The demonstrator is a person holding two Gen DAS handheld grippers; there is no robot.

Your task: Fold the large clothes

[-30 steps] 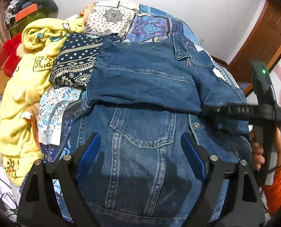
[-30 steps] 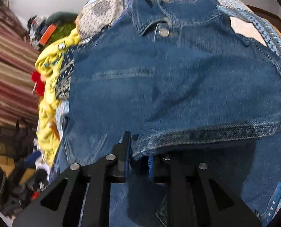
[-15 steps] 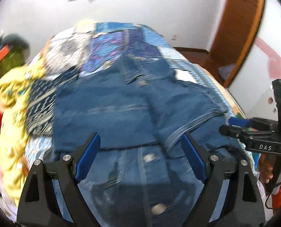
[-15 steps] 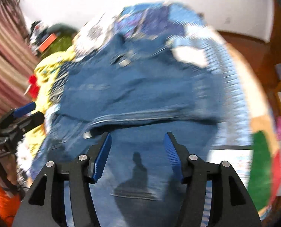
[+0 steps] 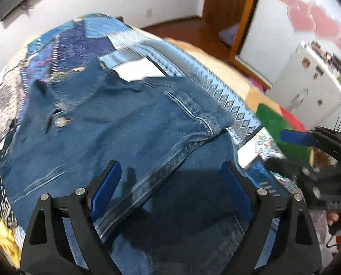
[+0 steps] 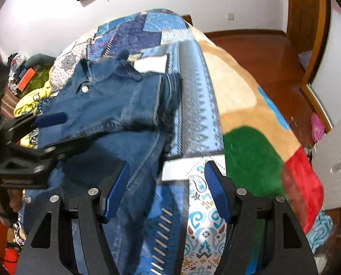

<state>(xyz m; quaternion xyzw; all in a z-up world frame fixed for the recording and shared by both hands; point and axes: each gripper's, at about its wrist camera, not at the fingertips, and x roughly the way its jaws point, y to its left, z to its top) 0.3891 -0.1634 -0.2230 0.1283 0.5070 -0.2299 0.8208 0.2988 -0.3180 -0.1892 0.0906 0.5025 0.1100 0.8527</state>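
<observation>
Two grippers hang over a denim jacket [image 5: 115,123] spread on a bed, its heavy blue cloth folded so that one stitched, faded hem runs slantwise across the lower layer. The collar and a round metal button [image 6: 85,89] lie at the far end. Under it is a patchwork quilt [image 6: 193,105] of blue printed squares and zigzag bands, and beside that a fleecy blanket [image 6: 248,155] in tan, green and red blocks. The left gripper [image 5: 172,189] has its blue ribbed pads wide apart above the folded hem, gripping nothing. The right gripper [image 6: 168,191] has its jaws opening, with the jacket's side edge and bare quilt showing between them; the pads seem clear of the cloth, though motion blur makes that hard to judge. A crumpled yellow garment [image 6: 30,103] lies beyond the jacket's far side.
</observation>
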